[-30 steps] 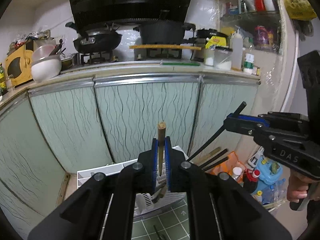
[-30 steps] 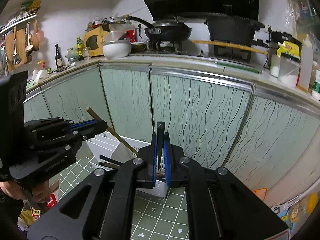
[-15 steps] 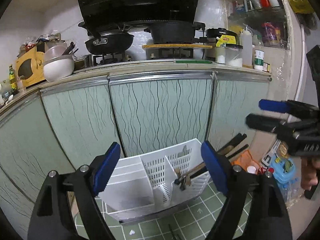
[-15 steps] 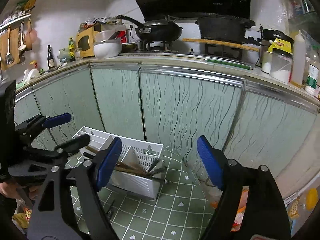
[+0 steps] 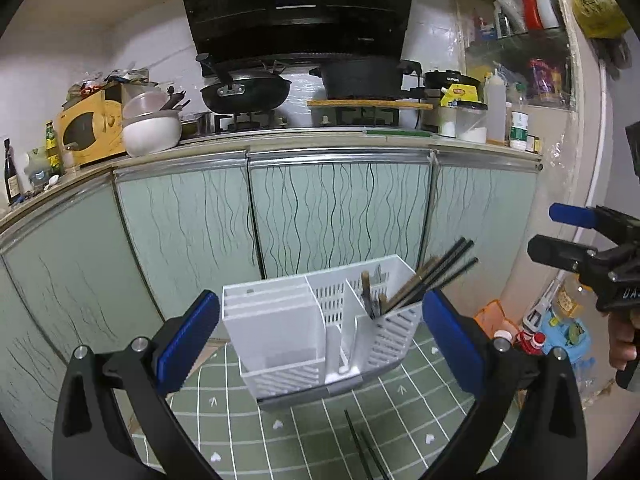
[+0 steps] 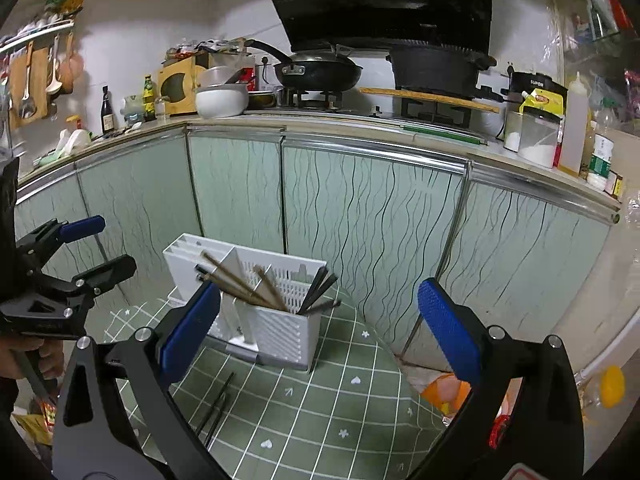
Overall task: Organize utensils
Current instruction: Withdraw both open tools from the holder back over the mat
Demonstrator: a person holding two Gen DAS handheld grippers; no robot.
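Fingers apart; chopsticks in white caddy.

A black wok and a black pot are seen on the stove under a black range hood, with a white bowl and a yellow box set to the left on the tabletop. Pale green cabinet doors with dark wavy lines are seen below, and a green mat with white grid lines is spread on the floor. Ladles are hung on the left wall in the right wrist view, and a squeeze bottle and clear containers are stood at the tabletop's right end.
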